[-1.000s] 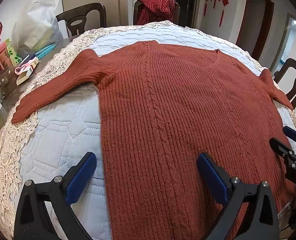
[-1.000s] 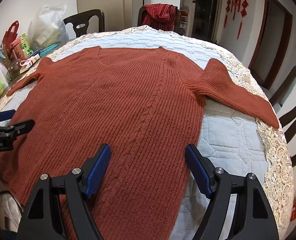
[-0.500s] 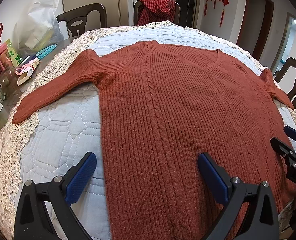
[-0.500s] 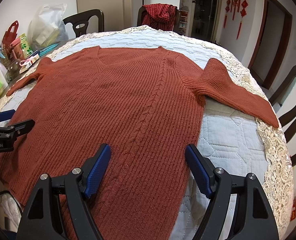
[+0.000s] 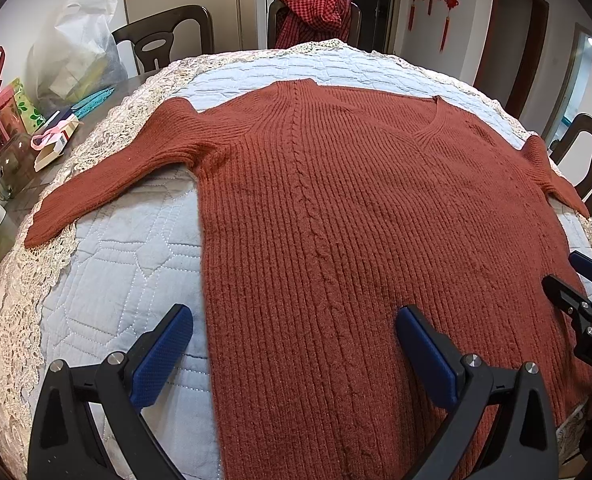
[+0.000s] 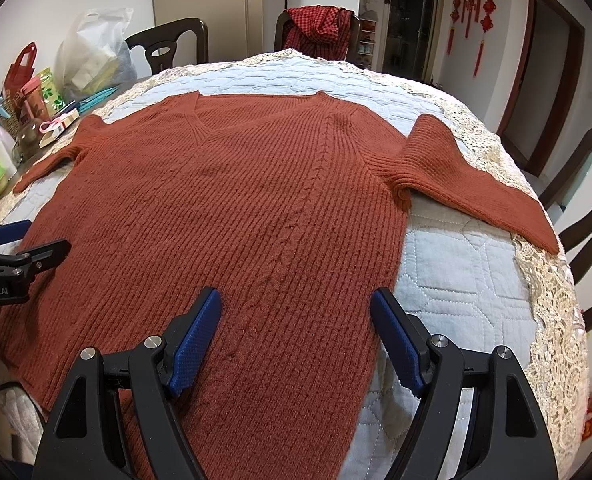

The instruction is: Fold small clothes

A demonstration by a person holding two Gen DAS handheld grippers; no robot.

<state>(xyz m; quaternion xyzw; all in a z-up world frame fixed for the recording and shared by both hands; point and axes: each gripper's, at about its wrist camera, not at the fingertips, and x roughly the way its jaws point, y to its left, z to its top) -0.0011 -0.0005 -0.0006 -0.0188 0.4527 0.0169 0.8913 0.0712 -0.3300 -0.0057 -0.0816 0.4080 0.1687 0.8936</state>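
Quilted table (image 5: 136,264), sweater (image 5: 376,240), tongs (image 5: 292,344) all unmoved.

Both grippers (image 5: 294,344) (image 6: 296,332) seemingly agape, empty.

- A rust-red V-neck sweater (image 5: 356,220) with ribbed knit and vertical cable lines is lying flat and unfolded, front up, on the quilted pale-blue table cover (image 5: 128,264).
- Both sleeves are stretching outward toward the cover's lace edges.
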